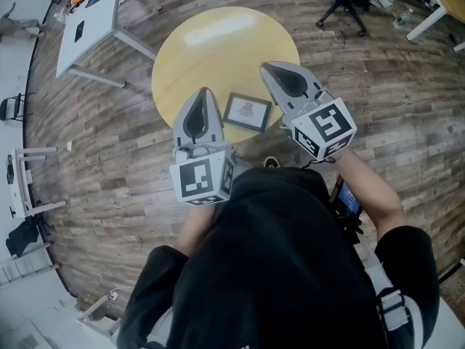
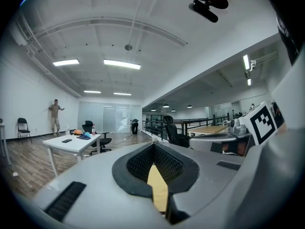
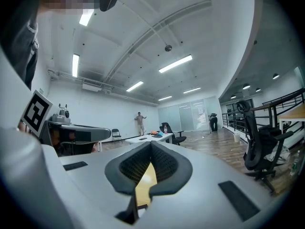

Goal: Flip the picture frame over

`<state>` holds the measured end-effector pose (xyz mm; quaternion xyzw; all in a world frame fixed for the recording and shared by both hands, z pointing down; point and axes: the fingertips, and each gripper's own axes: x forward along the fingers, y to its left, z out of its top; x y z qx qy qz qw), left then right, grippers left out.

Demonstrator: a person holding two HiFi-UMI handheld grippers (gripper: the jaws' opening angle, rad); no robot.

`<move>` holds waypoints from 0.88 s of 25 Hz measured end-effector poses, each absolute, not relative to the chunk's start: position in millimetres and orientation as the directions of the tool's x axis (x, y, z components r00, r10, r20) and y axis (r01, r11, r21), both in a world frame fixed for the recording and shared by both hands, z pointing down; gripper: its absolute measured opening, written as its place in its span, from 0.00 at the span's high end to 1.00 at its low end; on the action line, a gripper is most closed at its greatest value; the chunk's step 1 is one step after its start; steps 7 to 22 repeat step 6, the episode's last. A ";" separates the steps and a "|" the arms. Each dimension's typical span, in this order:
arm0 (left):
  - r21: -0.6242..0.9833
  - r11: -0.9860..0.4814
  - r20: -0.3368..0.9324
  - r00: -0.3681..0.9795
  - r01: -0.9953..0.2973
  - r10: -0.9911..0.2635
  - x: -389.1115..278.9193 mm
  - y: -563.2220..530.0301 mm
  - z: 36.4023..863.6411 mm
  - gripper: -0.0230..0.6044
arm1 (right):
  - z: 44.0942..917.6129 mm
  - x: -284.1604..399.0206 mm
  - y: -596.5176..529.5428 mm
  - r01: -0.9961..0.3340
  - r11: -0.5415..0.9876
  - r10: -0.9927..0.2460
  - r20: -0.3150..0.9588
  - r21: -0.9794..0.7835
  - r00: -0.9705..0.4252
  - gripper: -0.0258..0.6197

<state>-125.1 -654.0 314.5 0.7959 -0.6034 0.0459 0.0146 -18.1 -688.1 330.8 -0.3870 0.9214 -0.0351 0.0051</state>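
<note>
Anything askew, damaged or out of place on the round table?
Nothing stands out. The picture frame lies flat, picture up, close to the table's near edge, fully on it. The left claw and right claw are shut, empty, clear of it.

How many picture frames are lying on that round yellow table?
1. The picture frame lies face up at the round table's near edge, between the left gripper and the right gripper. None looks hidden.
</note>
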 end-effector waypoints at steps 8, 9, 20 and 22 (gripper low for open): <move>-0.020 -0.275 0.098 0.272 -0.961 -0.957 -124.6 -651.8 315.9 0.93 | 329.5 -18.8 -687.6 -0.715 0.696 -0.715 0.022 -0.067 -0.698 0.93; -0.020 -0.275 0.098 0.272 -0.961 -0.957 -124.6 -651.8 315.9 0.93 | 329.5 -18.8 -687.6 -0.715 0.696 -0.715 0.022 -0.067 -0.698 0.93; -0.020 -0.275 0.098 0.272 -0.961 -0.957 -124.6 -651.8 315.9 0.93 | 329.5 -18.8 -687.6 -0.715 0.696 -0.715 0.022 -0.067 -0.698 0.93; -0.020 -0.275 0.098 0.272 -0.961 -0.957 -124.6 -651.8 315.9 0.93 | 329.5 -18.8 -687.6 -0.715 0.696 -0.715 0.022 -0.067 -0.698 0.93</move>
